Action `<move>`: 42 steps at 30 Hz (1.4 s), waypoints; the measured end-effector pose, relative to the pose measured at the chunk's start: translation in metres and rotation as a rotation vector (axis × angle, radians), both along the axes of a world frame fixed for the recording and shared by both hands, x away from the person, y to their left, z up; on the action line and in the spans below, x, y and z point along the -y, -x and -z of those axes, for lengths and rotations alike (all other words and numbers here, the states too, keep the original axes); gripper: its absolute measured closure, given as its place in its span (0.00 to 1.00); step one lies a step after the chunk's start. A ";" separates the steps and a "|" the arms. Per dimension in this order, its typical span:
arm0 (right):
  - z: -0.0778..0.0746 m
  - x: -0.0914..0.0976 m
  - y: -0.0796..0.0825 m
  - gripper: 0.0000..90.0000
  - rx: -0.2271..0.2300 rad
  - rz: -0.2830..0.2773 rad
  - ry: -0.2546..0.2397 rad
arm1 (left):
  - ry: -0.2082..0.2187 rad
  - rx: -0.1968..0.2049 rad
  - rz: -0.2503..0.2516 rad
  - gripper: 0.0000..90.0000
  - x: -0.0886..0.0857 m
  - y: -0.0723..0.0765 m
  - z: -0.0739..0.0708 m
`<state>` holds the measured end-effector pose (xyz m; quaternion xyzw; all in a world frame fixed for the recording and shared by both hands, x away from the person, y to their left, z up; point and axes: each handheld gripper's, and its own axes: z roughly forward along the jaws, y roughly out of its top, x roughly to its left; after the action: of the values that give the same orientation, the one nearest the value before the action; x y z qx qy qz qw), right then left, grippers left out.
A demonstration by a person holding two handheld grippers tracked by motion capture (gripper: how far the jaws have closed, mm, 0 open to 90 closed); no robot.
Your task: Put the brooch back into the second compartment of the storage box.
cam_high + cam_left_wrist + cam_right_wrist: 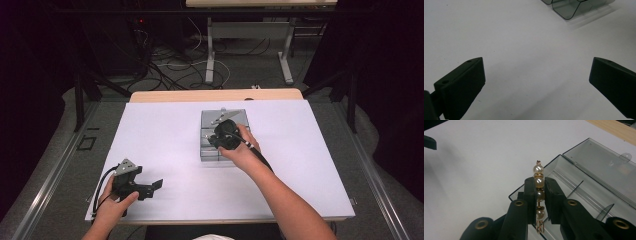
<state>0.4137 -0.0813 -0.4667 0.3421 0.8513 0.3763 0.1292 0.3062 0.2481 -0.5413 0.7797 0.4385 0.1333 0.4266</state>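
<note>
The right gripper [539, 192] has its jaws closed on a pearl strand [539, 182], a short row of pearls with gold spacers, held upright over the near corner of an open clear box [584, 192] with dividers, its lid laid back. In the high view the box [210, 150] sits mid-counter [165, 130] under the right hand [245, 150]. The left gripper [150, 186] rests near the counter's front left, well apart from the box, jaws wide with nothing between them.
</note>
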 end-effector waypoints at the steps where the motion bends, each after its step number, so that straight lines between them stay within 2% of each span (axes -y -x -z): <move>1: 0.001 0.000 -0.001 0.90 0.006 0.007 -0.006 | -0.002 0.000 0.000 0.00 0.000 0.000 0.000; 3: 0.000 0.002 -0.002 0.90 -0.003 0.006 0.003 | -0.006 -0.001 0.003 0.00 0.000 0.000 0.000; 4: 0.001 0.001 -0.003 0.90 0.009 0.014 -0.010 | -0.006 -0.001 0.005 0.00 0.000 0.000 0.000; 9: 0.002 0.004 -0.007 0.90 0.017 0.023 -0.013 | -0.004 -0.001 0.004 0.00 0.000 0.000 0.000; 10: 0.002 0.005 -0.008 0.90 0.014 0.019 -0.001 | -0.003 -0.001 0.003 0.00 0.000 0.000 0.000; 13: 0.003 0.007 -0.010 0.90 0.021 0.036 -0.016 | -0.005 -0.001 0.003 0.00 0.000 0.000 0.000; 24: 0.008 0.015 -0.020 0.90 0.038 0.062 -0.013 | -0.001 -0.002 0.003 0.00 0.000 0.000 0.000; 31: 0.009 0.019 -0.026 0.90 0.032 0.078 -0.010 | -0.001 -0.001 0.003 0.00 0.000 0.000 0.000; 32: 0.009 0.020 -0.027 0.90 0.029 0.076 0.006 | -0.001 -0.001 0.004 0.00 0.000 0.000 0.000; 35: 0.012 0.021 -0.030 0.90 0.034 0.083 -0.007 | -0.001 -0.002 0.004 0.00 0.000 0.000 0.000; 42: 0.016 0.023 -0.036 0.90 0.043 0.084 0.018 | 0.000 -0.001 0.004 0.00 0.000 0.000 0.000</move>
<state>0.4494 -0.1042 -0.4831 0.3683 0.8365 0.3701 0.1662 0.3064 0.2479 -0.5417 0.7807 0.4372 0.1320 0.4266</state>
